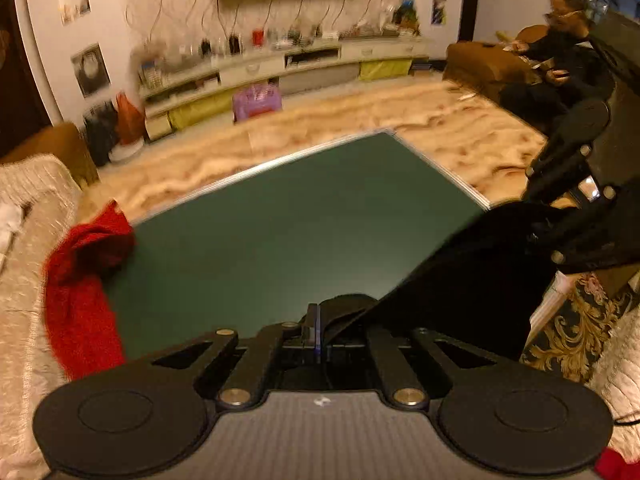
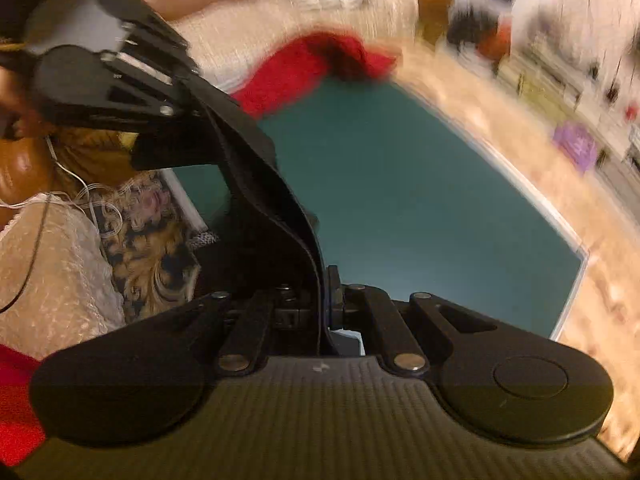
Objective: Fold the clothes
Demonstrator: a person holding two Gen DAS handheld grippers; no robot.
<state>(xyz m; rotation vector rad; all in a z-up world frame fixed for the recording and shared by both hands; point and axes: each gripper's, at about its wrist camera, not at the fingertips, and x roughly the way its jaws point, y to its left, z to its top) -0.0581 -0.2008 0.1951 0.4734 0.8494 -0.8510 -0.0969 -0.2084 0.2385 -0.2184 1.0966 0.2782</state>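
A black garment (image 1: 460, 280) hangs stretched between my two grippers above the dark green table (image 1: 280, 220). In the left wrist view my left gripper (image 1: 318, 330) is shut on one end of it, and the cloth runs up and right to my right gripper (image 1: 536, 236). In the right wrist view my right gripper (image 2: 325, 296) is shut on a thick edge of the black garment (image 2: 256, 168), which rises left to the left gripper (image 2: 188, 114). A red knitted garment (image 1: 80, 280) (image 2: 312, 64) lies over the table's far-left edge.
A beige-covered sofa (image 1: 24, 240) borders the table's left side, and a gold-patterned cushion (image 1: 572, 332) its right. Beyond the table lie a cream floor (image 1: 360, 120), a purple bag (image 1: 256, 98) and a long low cabinet (image 1: 280, 64). A person (image 1: 560, 64) sits on a brown sofa.
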